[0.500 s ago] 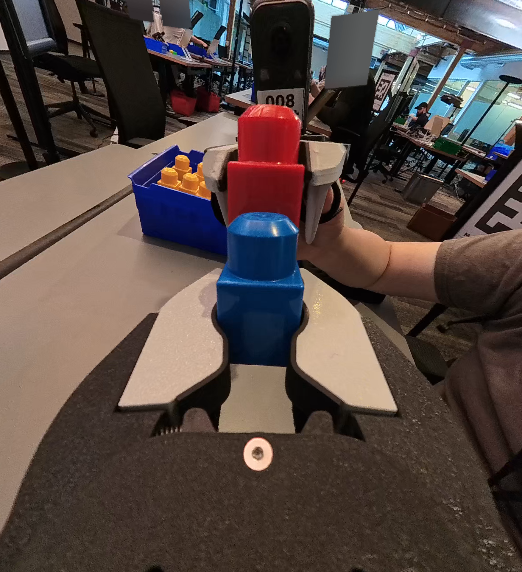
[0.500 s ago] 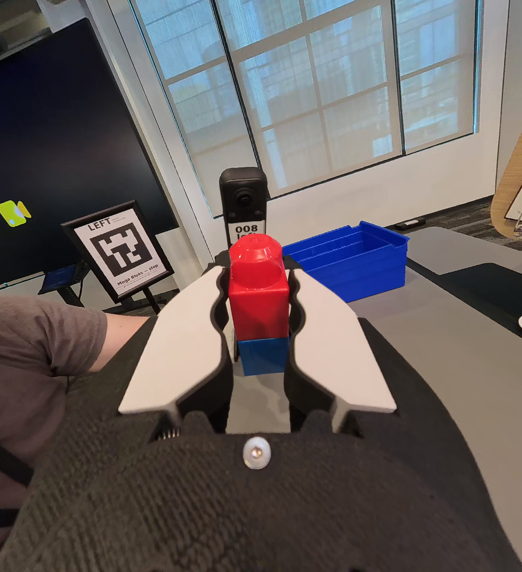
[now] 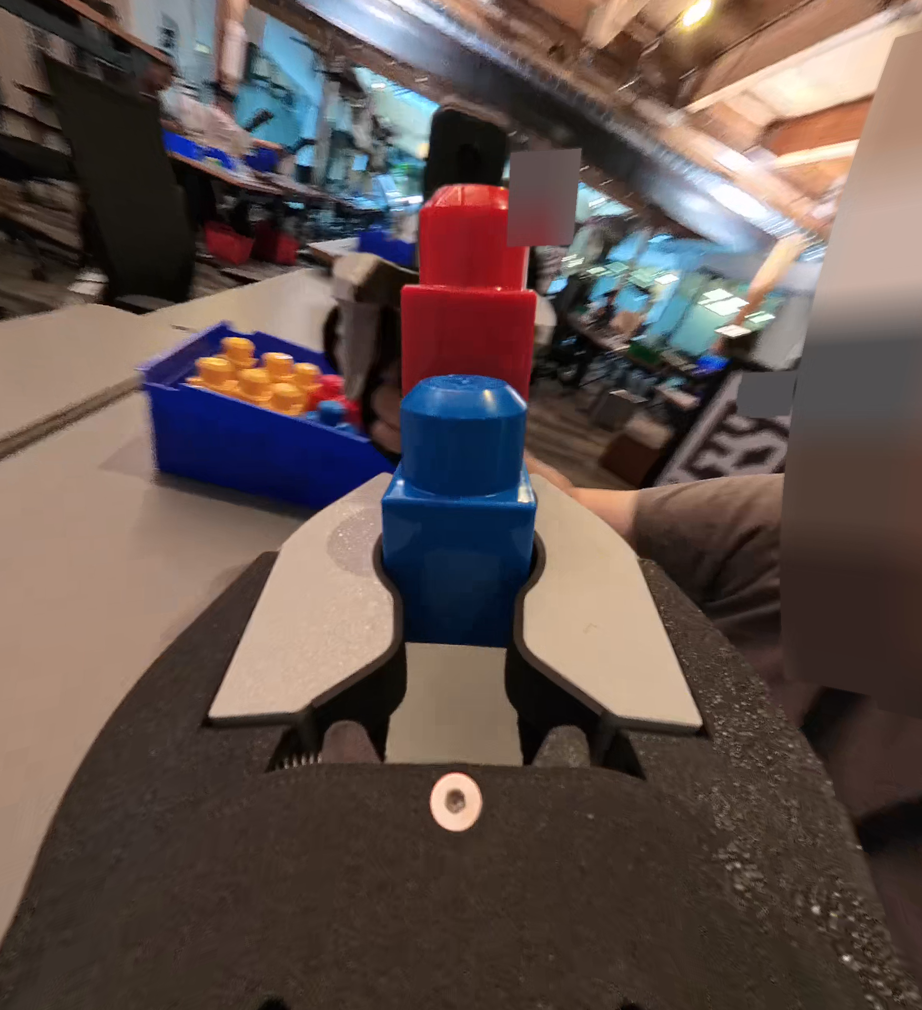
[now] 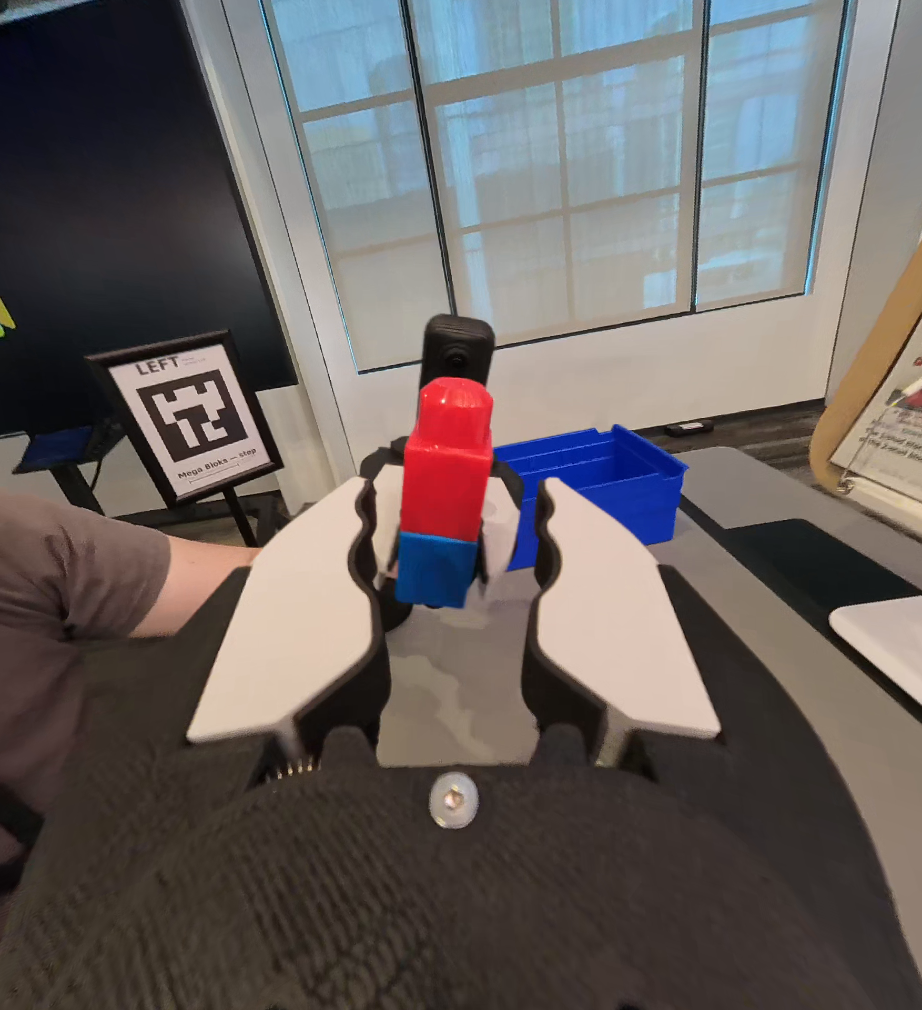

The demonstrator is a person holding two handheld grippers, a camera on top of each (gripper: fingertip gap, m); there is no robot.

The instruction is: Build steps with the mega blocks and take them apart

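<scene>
A blue mega block (image 3: 458,546) with a red block (image 3: 469,328) stacked on its far end is held above the table. My left gripper (image 3: 458,492) is shut on the blue block. In the right wrist view the red block (image 4: 447,464) stands on the blue block (image 4: 434,568), with the left gripper's fingers (image 4: 385,524) at its sides. My right gripper (image 4: 456,486) is open, its jaws wide of the red block and not touching it. It shows blurred behind the red block in the left wrist view (image 3: 354,311).
A blue bin (image 3: 251,448) with orange blocks (image 3: 262,377) and a few red and blue ones sits on the grey table (image 3: 65,546). A second blue bin (image 4: 600,481) looks empty. A framed sign on a stand (image 4: 191,415) is at left, a white object (image 4: 912,645) at right. Spacing between my two grippers at the tips: around 5 centimeters.
My right gripper has opened, let go of the red block and drawn back. The left gripper still holds the blue block with the red one on it, and has tilted.
</scene>
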